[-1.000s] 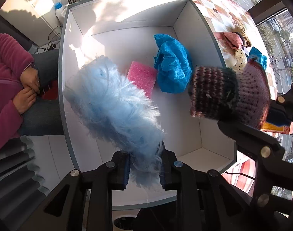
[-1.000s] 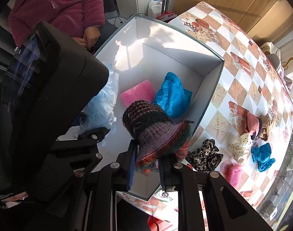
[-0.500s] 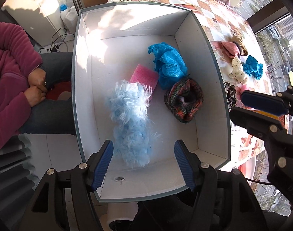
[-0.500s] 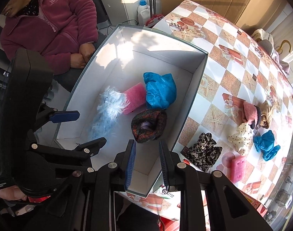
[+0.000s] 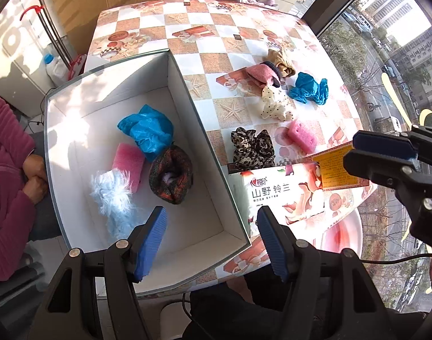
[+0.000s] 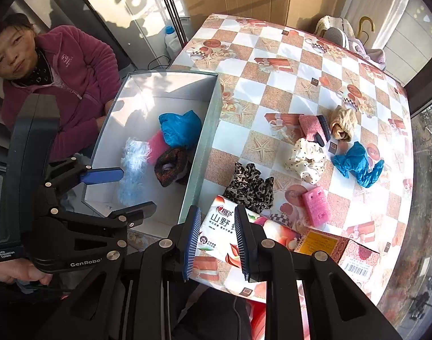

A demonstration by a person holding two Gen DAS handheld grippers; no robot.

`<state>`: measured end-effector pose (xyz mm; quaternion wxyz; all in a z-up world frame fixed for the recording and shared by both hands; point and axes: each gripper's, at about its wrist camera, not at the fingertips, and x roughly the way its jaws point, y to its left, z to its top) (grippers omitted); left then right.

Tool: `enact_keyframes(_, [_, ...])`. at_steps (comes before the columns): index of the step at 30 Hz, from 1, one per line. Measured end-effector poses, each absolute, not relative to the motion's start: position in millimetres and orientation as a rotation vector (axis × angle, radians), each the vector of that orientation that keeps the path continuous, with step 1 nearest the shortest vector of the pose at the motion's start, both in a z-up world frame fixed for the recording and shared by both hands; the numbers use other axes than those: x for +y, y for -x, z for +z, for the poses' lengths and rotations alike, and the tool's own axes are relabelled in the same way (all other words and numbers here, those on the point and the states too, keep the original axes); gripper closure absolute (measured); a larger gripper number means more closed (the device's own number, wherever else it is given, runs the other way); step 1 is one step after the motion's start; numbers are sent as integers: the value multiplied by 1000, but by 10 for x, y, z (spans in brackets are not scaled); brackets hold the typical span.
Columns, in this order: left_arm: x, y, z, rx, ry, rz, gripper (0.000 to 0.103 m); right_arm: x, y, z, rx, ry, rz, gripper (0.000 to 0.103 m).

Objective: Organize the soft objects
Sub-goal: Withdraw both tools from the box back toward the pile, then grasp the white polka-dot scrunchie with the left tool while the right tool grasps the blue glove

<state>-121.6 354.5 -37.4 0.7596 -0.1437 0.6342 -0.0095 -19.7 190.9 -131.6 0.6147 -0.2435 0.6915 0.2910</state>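
Both grippers, left [image 5: 211,239] and right [image 6: 217,242], hang open and empty (four soft items lie in the box [image 5: 204,130] ahead-left), so the next pick is the leopard scrunchie [image 6: 248,188] just ahead of the right one.

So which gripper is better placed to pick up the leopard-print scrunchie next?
Right. The right gripper is open and empty over the table edge, with the leopard-print scrunchie just ahead of its fingers. The left gripper, also open and empty, hangs over the near end of the white box, farther from it.
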Motion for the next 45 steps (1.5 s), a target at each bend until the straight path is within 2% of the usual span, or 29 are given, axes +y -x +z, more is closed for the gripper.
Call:
enact_keyframes(1, [3436,1136,-343,1380,300,-49,33,1798,123,-1252,1579,559,646,76])
enact_keyframes(2, [3334,1057,-327,1381,288,-70,33,1687,41,-1201,1569,555,625,64])
enact_keyframes(3, [3227,971,-319,1384,276,-87,33,1571,-45,-1154,1555,550,599,29])
enact_keyframes(4, [3134,897,-313,1387,264,-102,33,1452,-137,-1108,1532,549,573,15])
enact_keyframes(5, [3051,824,-318,1392,256,-116,33,1343,-219,-1060,1503,545,561,12])
enact_keyframes(13, [2600,184,-695,1497,289,-113,33,671,-883,-1211,1493,568,535,12])
enact_keyframes(22, [2466,-528,-1276,1583,332,8,32,204,-1378,-2080,1577,640,608,12])
enact_keyframes(32, [2290,-1036,-1783,1664,305,80,30,391,-1652,-2913,1623,677,693,12])
enact_keyframes(37, [2290,-1114,-2038,1709,324,97,30,375,-1743,-3288,1678,684,669,14])
enact_keyframes(38, [2285,-1117,-2059,1703,331,91,30,354,-1747,-3335,1685,681,670,20])
enact_keyframes(39, [2272,-1119,-2065,1696,333,85,36,338,-1740,-3371,1693,680,680,36])
enact_keyframes(40, [2233,-1129,-2069,1690,329,69,40,327,-1726,-3403,1706,679,694,46])
enact_keyframes(41, [2176,-1146,-2059,1682,307,51,52,318,-1708,-3437,1722,680,709,65])
enact_keyframes(42, [2115,-1160,-2053,1683,287,26,68,303,-1685,-3479,1740,689,715,72])
enact_keyframes(43, [2066,-1168,-2058,1693,276,9,74,293,-1671,-3486,1734,689,722,72])
enact_keyframes(44, [2030,-1168,-2057,1699,268,1,78,290,-1666,-3471,1729,677,735,80])
enact_keyframes(45, [2007,-1163,-2045,1697,267,-6,81,280,-1664,-3461,1740,656,742,81])
